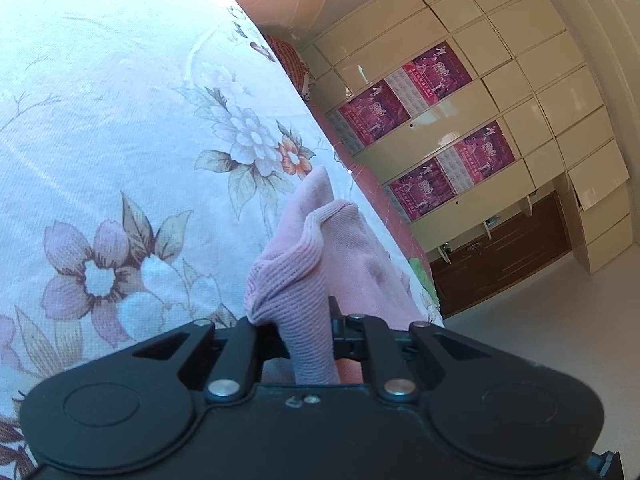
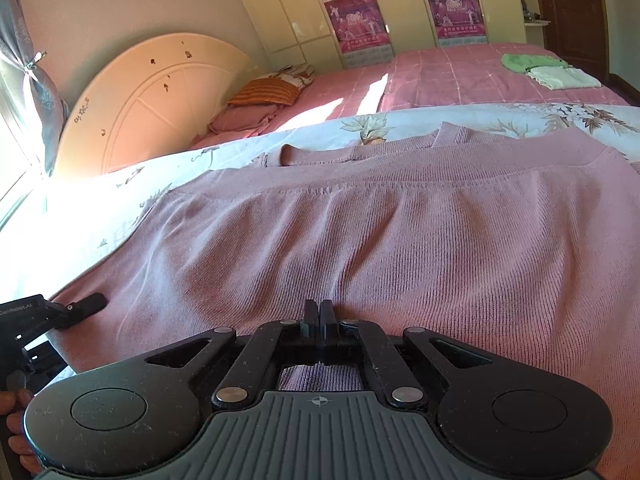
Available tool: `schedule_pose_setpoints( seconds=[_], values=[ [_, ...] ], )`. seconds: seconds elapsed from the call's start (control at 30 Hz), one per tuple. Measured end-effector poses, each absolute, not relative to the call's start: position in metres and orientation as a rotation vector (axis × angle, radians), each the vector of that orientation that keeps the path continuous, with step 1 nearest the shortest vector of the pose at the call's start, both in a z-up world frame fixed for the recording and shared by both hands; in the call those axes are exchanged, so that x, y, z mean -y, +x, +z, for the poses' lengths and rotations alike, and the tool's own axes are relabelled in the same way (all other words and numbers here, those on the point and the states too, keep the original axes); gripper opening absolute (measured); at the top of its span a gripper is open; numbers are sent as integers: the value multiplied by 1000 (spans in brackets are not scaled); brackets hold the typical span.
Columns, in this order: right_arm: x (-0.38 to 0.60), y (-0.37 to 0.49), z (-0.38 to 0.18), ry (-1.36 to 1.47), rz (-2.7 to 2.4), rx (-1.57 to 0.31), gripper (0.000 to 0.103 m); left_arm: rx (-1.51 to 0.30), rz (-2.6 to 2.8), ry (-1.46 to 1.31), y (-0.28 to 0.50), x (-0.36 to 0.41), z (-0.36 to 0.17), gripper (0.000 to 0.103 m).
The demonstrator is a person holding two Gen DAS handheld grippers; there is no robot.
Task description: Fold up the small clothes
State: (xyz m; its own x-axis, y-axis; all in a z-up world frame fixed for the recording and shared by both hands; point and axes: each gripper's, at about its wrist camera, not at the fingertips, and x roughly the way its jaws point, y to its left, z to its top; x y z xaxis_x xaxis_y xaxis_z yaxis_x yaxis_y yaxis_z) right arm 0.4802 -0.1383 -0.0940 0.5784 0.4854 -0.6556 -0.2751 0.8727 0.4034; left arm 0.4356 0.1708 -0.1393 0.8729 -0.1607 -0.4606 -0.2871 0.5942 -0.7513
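Note:
A pink knit sweater [image 2: 400,232] lies spread on a floral bedsheet [image 2: 80,216], neckline at the far side. My right gripper [image 2: 319,312] sits at the sweater's near edge with its fingers pressed together; creases run toward them and ribbed hem shows just behind, so it looks shut on the fabric. In the left wrist view my left gripper [image 1: 304,320] is shut on a bunched fold of the same sweater [image 1: 312,248], which stands up from the jaws. That gripper's fingertips [image 2: 94,303] also show at the sweater's left edge, with a person's hand [image 2: 16,420] behind.
Beyond the floral sheet [image 1: 120,120] lies a pink bed cover [image 2: 460,76] with a green garment [image 2: 532,62] and a white folded one [image 2: 564,78]. A round headboard [image 2: 160,92], an orange pillow [image 2: 264,92], cream wardrobes [image 1: 500,80] and a curtain [image 2: 40,92] surround the bed.

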Motion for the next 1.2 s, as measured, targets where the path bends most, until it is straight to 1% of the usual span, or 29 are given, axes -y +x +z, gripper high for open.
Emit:
schedule_pose_setpoints(
  seconds=[0.13,0.3,0.37,0.47,0.57,0.63,0.73,0.77,0.8,0.83,0.87,0.9,0.93,0.97,1.0,1.03,1.1,1.17,1.2],
  values=[
    [139,481,-94,283,454,-847,0,-492,51,-909,436,-164,-124,10],
    [145,482,-94,312,459,-855,0,-449,-54,-804,444,-137,-87,10],
    [156,481,-89,377,438,-849,0,-448,-124,-733,453,-113,-66,10],
    [200,471,-79,550,351,-761,0,-456,-249,-639,465,-71,-42,10],
    [255,460,-68,688,246,-678,0,-480,-373,-549,476,-12,-31,10],
    [291,451,-63,740,171,-640,0,-515,-449,-488,484,32,-33,10],
    [344,433,-58,806,76,-600,0,-635,-530,-400,497,106,-59,11],
    [357,429,-58,825,64,-605,0,-689,-558,-370,501,128,-71,13],
    [369,425,-60,843,59,-619,1,-781,-597,-316,507,154,-89,19],
    [378,422,-61,852,53,-635,10,-856,-606,-277,509,172,-100,24],
    [384,417,-61,853,39,-643,22,-893,-610,-232,504,186,-105,25],
    [388,412,-60,855,29,-636,60,-847,-631,-210,494,188,-100,36],
    [392,405,-58,858,36,-614,73,-796,-664,-223,485,183,-92,53],
    [395,400,-56,862,60,-602,72,-751,-675,-262,478,172,-84,58],
    [396,396,-56,866,83,-593,72,-727,-667,-287,475,162,-78,58],
    [394,395,-56,870,110,-596,61,-703,-643,-312,475,147,-72,58],
    [389,400,-57,873,165,-623,46,-652,-563,-355,479,112,-64,59],
    [380,406,-59,851,213,-652,46,-646,-446,-345,486,87,-62,60],
    [374,409,-60,832,234,-668,46,-671,-382,-335,492,75,-65,59]
  ],
)
